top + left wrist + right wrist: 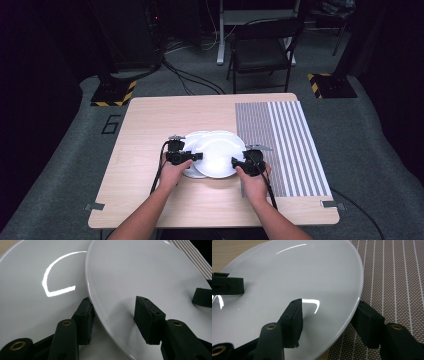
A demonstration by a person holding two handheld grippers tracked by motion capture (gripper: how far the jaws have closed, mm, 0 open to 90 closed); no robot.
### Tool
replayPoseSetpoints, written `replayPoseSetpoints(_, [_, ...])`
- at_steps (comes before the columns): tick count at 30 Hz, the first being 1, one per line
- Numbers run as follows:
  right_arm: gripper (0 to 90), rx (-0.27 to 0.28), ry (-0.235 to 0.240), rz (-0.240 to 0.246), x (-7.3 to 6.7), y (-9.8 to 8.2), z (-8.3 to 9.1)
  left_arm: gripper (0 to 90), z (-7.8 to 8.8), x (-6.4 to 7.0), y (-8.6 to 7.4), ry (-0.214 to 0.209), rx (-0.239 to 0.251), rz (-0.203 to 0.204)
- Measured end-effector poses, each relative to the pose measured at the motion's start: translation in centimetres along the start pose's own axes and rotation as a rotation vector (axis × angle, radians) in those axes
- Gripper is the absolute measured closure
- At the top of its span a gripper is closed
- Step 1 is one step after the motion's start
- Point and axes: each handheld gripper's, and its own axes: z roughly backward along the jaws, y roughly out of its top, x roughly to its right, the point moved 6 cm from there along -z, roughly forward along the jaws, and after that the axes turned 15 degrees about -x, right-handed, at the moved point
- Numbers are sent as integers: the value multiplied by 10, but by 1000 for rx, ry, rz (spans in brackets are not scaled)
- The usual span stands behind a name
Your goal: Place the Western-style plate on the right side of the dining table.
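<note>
White porcelain sits mid-table: the upper plate [218,152] lies overlapping the lower plate [191,141], its right edge reaching the striped placemat [285,145] on the wooden table [145,125]. Left gripper [199,156] straddles the upper plate's left rim and right gripper [234,161] its right rim, both with jaws parted and pads off the porcelain, gripping nothing.

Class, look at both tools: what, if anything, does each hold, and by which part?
Nothing is gripped. The left tool and right tool each straddle the rim of the upper white plate on opposite sides, jaws apart, not pressing it.
</note>
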Motion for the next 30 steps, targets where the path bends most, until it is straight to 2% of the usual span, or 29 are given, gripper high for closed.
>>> replayPoseSetpoints(3, [430, -1, 1, -43, 2, -1, 0, 516, 0, 2, 0, -4, -2, -7])
replayPoseSetpoints(8, [434, 0, 15, -58, 2, -1, 3, 519, 0, 3, 1, 0, -3, -4])
replayPoseSetpoints(22, [428, 13, 39, -61, 2, 4, 9, 531, 5, 6, 6, 15, 14, -7])
replayPoseSetpoints(27, [492, 18, 34, -53, 7, 5, 11, 553, 7, 9, 10, 19, 16, -11])
replayPoseSetpoints(28, [521, 12, 38, -69, 10, 5, 11, 565, 7, 10, 10, 22, 17, -14])
replayPoseSetpoints(30, [523, 3, 38, -73, 10, 5, 11, 567, 7, 11, 11, 28, 18, -21])
